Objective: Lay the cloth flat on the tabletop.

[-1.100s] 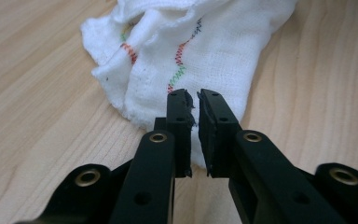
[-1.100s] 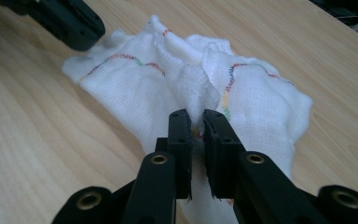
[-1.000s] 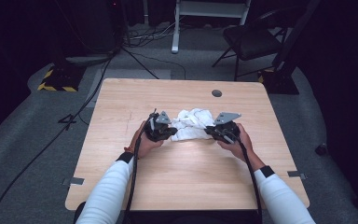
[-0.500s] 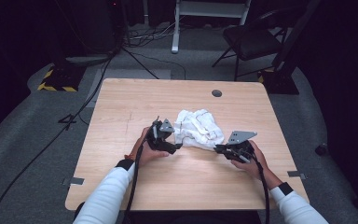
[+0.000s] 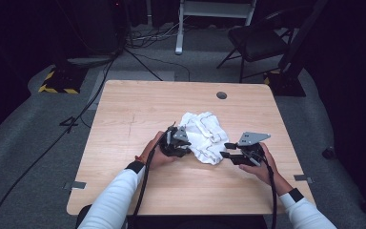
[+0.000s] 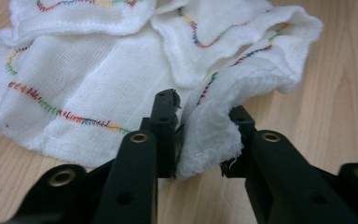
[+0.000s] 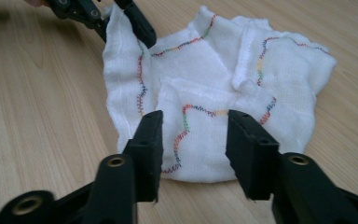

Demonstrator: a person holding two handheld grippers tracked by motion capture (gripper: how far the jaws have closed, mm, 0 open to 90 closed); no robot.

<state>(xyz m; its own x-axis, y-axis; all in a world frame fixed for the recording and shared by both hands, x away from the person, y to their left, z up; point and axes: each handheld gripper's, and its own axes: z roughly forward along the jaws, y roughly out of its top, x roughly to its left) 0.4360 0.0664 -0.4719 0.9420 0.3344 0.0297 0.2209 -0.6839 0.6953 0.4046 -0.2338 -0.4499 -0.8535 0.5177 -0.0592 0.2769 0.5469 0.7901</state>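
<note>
The crumpled white gauze cloth with coloured zigzag stitching (image 5: pixel 205 136) lies at the centre of the high view. My left gripper (image 6: pixel 205 140) has just been closing and pinches its edge fold; my right gripper (image 7: pixel 193 140) has just been opening, with its jaws apart over the hem. The cloth seems light and limp, so I should grasp the stitched edges.

pretty dark room, grey floor (image 5: pixel 28 133), cables (image 5: pixel 138 57) everywhere, black chair (image 5: pixel 255 43) behind the wood table (image 5: pixel 133 105)

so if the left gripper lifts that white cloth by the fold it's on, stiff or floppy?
Likely floppy: the white cloth lies crumpled in soft folds, so the rest should droop and trail. Probably light, since it looks like thin gauzy weave. The left gripper has a bunched fold between its jaws, which have just been closing; the rough weave probably won't slip.
</note>
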